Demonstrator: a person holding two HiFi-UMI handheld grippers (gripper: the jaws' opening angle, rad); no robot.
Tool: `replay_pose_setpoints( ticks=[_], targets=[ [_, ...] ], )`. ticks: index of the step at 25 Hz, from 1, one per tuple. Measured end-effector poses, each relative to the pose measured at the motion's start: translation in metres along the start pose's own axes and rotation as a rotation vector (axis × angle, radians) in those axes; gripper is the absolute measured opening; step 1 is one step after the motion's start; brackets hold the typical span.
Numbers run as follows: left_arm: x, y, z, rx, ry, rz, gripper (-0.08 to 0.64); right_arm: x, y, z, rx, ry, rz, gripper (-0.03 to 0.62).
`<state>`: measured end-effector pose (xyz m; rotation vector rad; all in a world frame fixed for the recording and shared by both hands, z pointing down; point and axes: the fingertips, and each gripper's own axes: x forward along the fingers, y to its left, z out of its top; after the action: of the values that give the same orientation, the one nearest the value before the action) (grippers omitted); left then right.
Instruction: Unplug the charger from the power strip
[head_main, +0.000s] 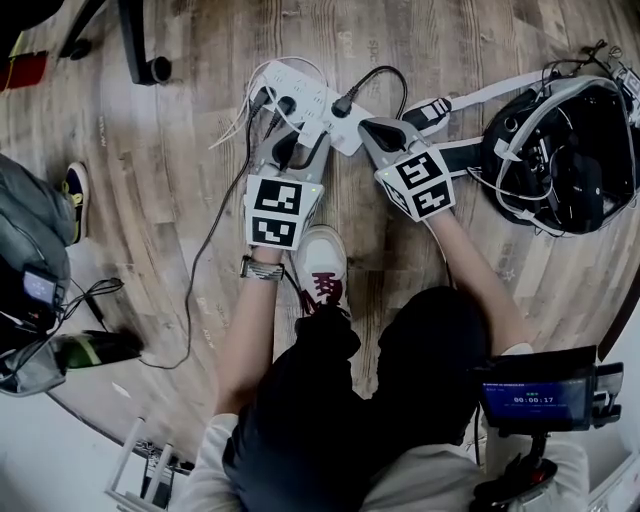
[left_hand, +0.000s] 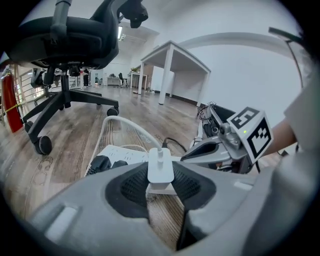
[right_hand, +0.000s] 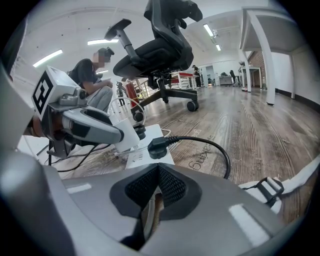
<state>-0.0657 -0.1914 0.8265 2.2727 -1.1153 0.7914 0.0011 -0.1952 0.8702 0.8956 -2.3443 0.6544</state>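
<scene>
– Where is the charger (left_hand: 160, 169)?

– Between the jaws of my left gripper (head_main: 291, 149). Both ribbed pads (left_hand: 131, 186) press on its white sides, so I am gripping it. It stands upright, its white cable (left_hand: 131, 128) running from its top out over the floor.

– And the power strip (head_main: 318, 106)?

– On the wooden floor (head_main: 180, 160) just beyond my jaws, with the charger at its near edge. I cannot tell whether the prongs are clear of the sockets.

– Your other hand?

– My right gripper (right_hand: 157, 169) has its jaws together, with nothing between them. Its tip sits at the strip's near end, beside a black plug (right_hand: 157, 147) seated in a socket there. The two grippers are close together.
</scene>
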Motion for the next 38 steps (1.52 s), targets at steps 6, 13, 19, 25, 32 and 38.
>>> replay_pose_setpoints(
  ticks=[6,13,19,25,32,38],
  targets=[
    [-0.011,0.001,0.013,-0.021,-0.078,0.012,0.14,-0.001,-0.004,0.002,-0.011,-0.005,-0.039,0.002],
    [-0.027,0.002,0.019,-0.002,-0.151,0.041,0.14,-0.02,-0.011,0.028,0.032,-0.119,-0.081,0.002],
    [-0.039,0.002,0.034,-0.036,-0.217,0.056,0.14,-0.039,-0.004,0.046,-0.053,-0.212,-0.098,0.002],
    [-0.052,-0.003,0.047,-0.021,-0.263,0.072,0.14,-0.058,0.002,0.081,-0.068,-0.292,-0.103,0.002],
    [-0.071,-0.012,0.063,0.023,-0.334,0.111,0.14,-0.08,0.003,0.107,-0.095,-0.352,-0.129,0.002],
    [-0.081,-0.015,0.07,0.033,-0.358,0.126,0.14,-0.087,0.004,0.111,-0.118,-0.371,-0.137,0.002]
  ],
)
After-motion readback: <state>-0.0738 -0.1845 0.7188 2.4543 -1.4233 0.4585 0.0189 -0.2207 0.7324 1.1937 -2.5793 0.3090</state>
